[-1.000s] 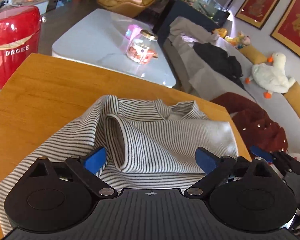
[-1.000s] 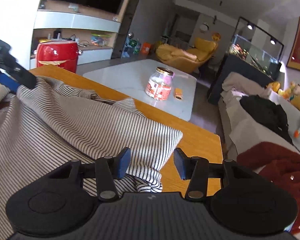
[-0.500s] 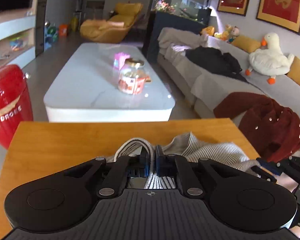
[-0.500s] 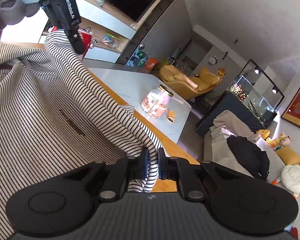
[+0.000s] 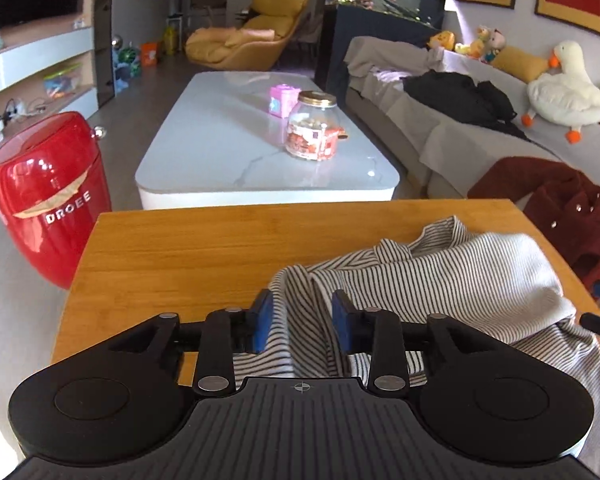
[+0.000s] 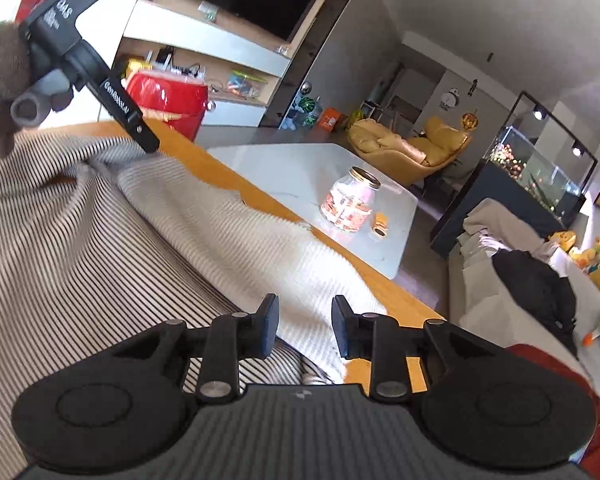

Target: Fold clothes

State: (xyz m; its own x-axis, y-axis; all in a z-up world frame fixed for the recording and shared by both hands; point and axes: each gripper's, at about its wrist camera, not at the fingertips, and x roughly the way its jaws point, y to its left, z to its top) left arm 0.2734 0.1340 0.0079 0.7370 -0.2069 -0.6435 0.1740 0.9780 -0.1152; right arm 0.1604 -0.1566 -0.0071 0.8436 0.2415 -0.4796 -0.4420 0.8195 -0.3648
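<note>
Grippers letting go of striped top after a fold

Left gripper (image 5: 302, 320) jaws opening, a ridge of the striped knit top (image 5: 452, 276) between the blue pads (image 5: 262, 318), not pinched. Right gripper (image 6: 305, 326) also opening over the fabric, apparently releasing. Top lies bunched on the wooden table (image 5: 188, 248): soft ribbed knit, thin dark stripes, pale reverse side turned up. Red bin (image 5: 48, 192) glossy, beyond the table.

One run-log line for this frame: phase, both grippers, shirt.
phase: releasing after fold | left gripper: jaws opening, shirt fold between, not pinched | right gripper: jaws opening, over shirt edge | striped shirt: bunched on wooden table
</note>
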